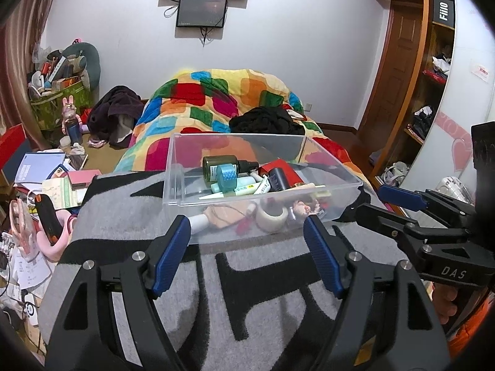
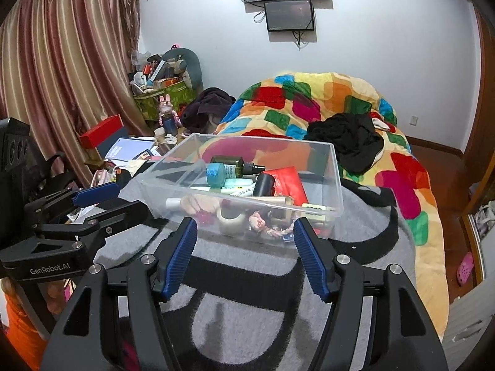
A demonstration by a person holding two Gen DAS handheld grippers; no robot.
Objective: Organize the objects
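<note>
With both grippers, left (image 1: 247,232) & right (image 2: 246,232), apart & empty, I risk nudging clear plastic bin (image 1: 332,162) off grey blanket (image 1: 130,216)

**Clear bin on bed, both grippers parted**

We see the right gripper (image 2: 244,232) with blue fingers (image 2: 182,256) spread, nothing between them, just short of the clear bin (image 2: 337,185) on the grey blanket (image 2: 247,293). Inside: green bottle (image 2: 232,165), tape roll (image 2: 230,219), red packet (image 2: 289,182). Left gripper (image 2: 102,198) at left, also empty.
</note>
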